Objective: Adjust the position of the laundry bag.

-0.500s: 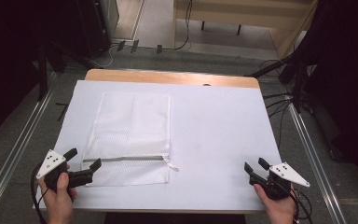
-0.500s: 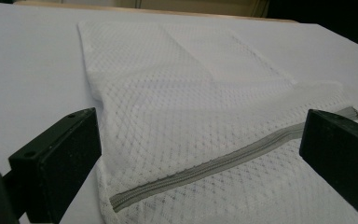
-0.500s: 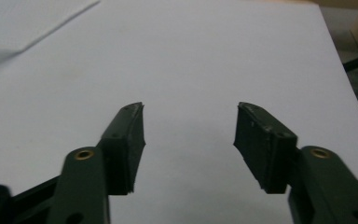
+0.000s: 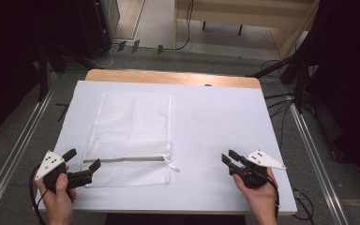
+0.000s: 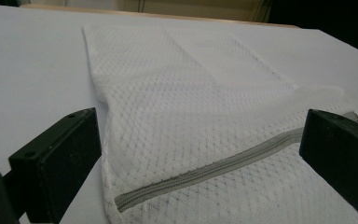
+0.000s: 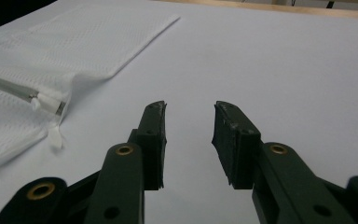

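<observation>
White mesh laundry bag (image 4: 133, 136) lies flat on the left half of the white-covered table (image 4: 225, 117), its grey zipper (image 4: 124, 159) running across near the person's edge, with the pull (image 4: 171, 164) at the right end. The zip looks closed along its whole length.

Since half a second ago, the left gripper (image 4: 82, 168) has edged in toward the bag's near left corner; one jaw tip now sits at the closed end of the zipper. In the left gripper view its jaws stand wide, one on each side of the mesh (image 5: 205, 121) and the zipper (image 5: 205, 170), gripping nothing. The right gripper (image 4: 229, 159) has drifted slightly inward too, but it is well apart from the bag, over bare cloth. The right gripper view shows its jaws parted to a moderate gap, empty, with the zipper pull (image 6: 46, 102) off to their left.

This reads as the approach stage: the left side is lining up to pin the bag's corner, and the right would then have to travel across to the pull to open it.
</observation>
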